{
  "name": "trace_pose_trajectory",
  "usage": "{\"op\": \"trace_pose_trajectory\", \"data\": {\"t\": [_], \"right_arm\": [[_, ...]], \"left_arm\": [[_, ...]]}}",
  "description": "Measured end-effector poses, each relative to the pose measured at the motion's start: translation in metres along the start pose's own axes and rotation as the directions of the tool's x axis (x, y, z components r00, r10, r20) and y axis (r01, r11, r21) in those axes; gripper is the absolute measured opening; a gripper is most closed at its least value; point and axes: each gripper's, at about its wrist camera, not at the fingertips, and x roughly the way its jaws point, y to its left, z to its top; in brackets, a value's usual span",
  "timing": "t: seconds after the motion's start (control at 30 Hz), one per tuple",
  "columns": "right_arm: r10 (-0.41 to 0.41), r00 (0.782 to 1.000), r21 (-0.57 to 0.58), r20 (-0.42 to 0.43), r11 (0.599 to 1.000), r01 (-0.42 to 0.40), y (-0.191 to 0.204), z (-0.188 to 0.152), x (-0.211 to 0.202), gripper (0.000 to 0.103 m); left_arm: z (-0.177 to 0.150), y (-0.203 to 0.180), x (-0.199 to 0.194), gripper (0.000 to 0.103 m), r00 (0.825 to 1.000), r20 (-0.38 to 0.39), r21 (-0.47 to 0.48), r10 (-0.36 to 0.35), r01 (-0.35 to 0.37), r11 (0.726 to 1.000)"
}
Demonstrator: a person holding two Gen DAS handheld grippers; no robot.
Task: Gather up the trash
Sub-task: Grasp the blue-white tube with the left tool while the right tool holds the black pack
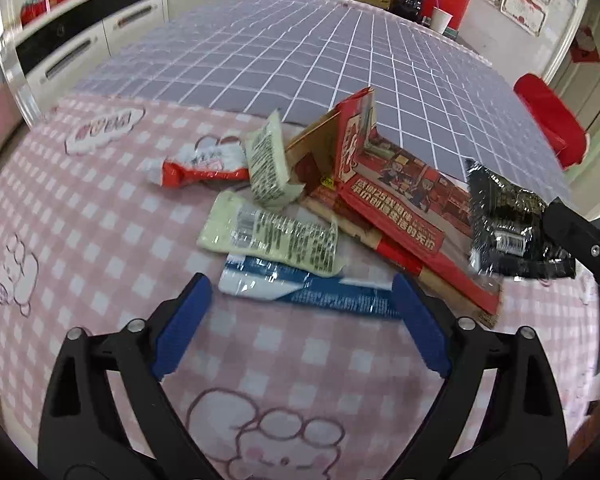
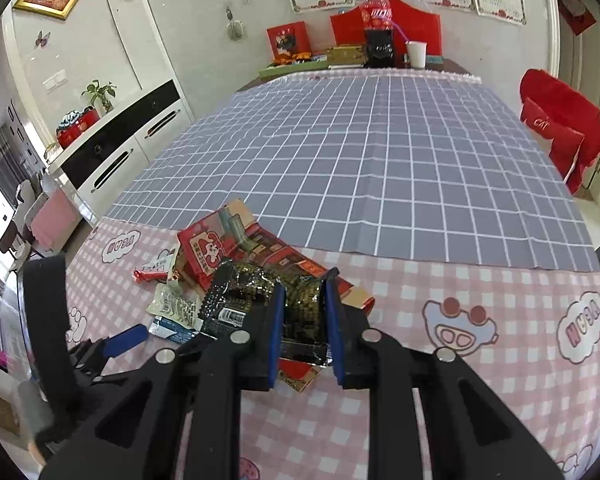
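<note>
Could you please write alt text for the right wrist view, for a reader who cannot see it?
The right tool grips a black and gold wrapper above a pink checked tablecloth. Behind it lies a red carton among smaller wrappers, and the left tool's blue finger shows at lower left.

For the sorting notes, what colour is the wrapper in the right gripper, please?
Black with gold print, clearest in the right wrist view.

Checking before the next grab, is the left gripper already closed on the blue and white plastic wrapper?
No, the left gripper has its jaws wide apart, with the blue and white plastic wrapper lying on the pink checked tablecloth between the fingertips.
</note>
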Motion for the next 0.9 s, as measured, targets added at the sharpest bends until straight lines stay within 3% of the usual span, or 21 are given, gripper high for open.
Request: {"op": "trace_pose_trajectory", "data": {"t": [0.03,0.07,0.27,0.33,0.37,0.43,0.47,0.5,0.57,0.67,0.77,0.8,0.83,0.87,0.9], "right_arm": [[0.004,1.0,0.001,-0.005,1.0,-0.004,0.0,-0.001,0.002,0.02],[0.006,1.0,0.0,-0.012,1.0,-0.006,0.0,-0.001,0.004,0.02],[0.033,0.999,0.007,-0.028,0.999,-0.033,-0.003,-0.003,0.006,0.02],[0.031,0.999,0.005,-0.03,1.0,-0.031,-0.003,-0.003,0.007,0.02],[0.035,0.999,0.006,-0.032,0.999,-0.035,-0.003,-0.002,0.007,0.02],[0.045,0.998,0.0,-0.037,0.999,-0.045,0.0,-0.004,0.007,0.02],[0.047,0.998,-0.007,-0.037,0.999,-0.048,0.003,-0.005,0.006,0.02],[0.048,0.998,-0.013,-0.036,0.999,-0.049,0.005,-0.006,0.006,0.02],[0.056,0.998,-0.025,-0.037,0.998,-0.057,0.011,-0.008,0.005,0.02],[0.063,0.997,-0.039,-0.034,0.997,-0.064,0.018,-0.011,0.001,0.02],[0.068,0.997,-0.035,-0.027,0.997,-0.069,0.019,-0.012,-0.004,0.02],[0.067,0.997,-0.034,-0.024,0.997,-0.068,0.019,-0.012,-0.006,0.02],[0.058,0.998,-0.031,-0.017,0.998,-0.059,0.017,-0.013,-0.008,0.02],[0.05,0.999,-0.029,-0.013,0.998,-0.051,0.016,-0.013,-0.01,0.02],[0.041,0.999,-0.028,-0.011,0.999,-0.041,0.015,-0.014,-0.011,0.02]], "left_arm": [[0.001,-0.005,0.004,0.092,0.998,-0.004,0.017,0.061,-0.061,0.998],[0.001,-0.006,0.004,0.092,0.997,0.003,0.014,0.079,-0.079,0.997],[-0.013,0.011,-0.012,0.072,0.999,-0.001,-0.023,0.047,-0.047,0.999],[-0.022,0.024,-0.022,0.048,1.0,0.01,-0.043,0.026,-0.026,0.999],[-0.025,0.032,-0.025,0.041,1.0,0.007,-0.062,0.013,-0.012,0.998],[-0.028,0.044,-0.028,0.013,1.0,-0.002,-0.087,-0.011,0.011,0.996],[-0.032,0.055,-0.029,0.006,1.0,-0.014,-0.108,-0.014,0.012,0.994],[-0.035,0.061,-0.031,0.005,1.0,-0.011,-0.119,-0.025,0.023,0.993],[-0.04,0.071,-0.035,0.005,0.999,-0.013,-0.138,-0.047,0.045,0.989],[-0.042,0.082,-0.044,0.006,1.0,0.002,-0.173,-0.027,0.027,0.985],[-0.038,0.08,-0.052,0.006,0.995,0.056,-0.121,-0.087,0.093,0.988],[-0.036,0.076,-0.052,0.02,0.994,0.056,-0.093,-0.098,0.102,0.99],[-0.033,0.069,-0.05,0.063,0.994,0.043,-0.046,-0.103,0.105,0.993],[-0.03,0.067,-0.05,0.082,0.994,0.048,-0.019,-0.099,0.1,0.995],[-0.027,0.06,-0.051,0.086,0.994,0.071,0.02,-0.088,0.087,0.996]]}}
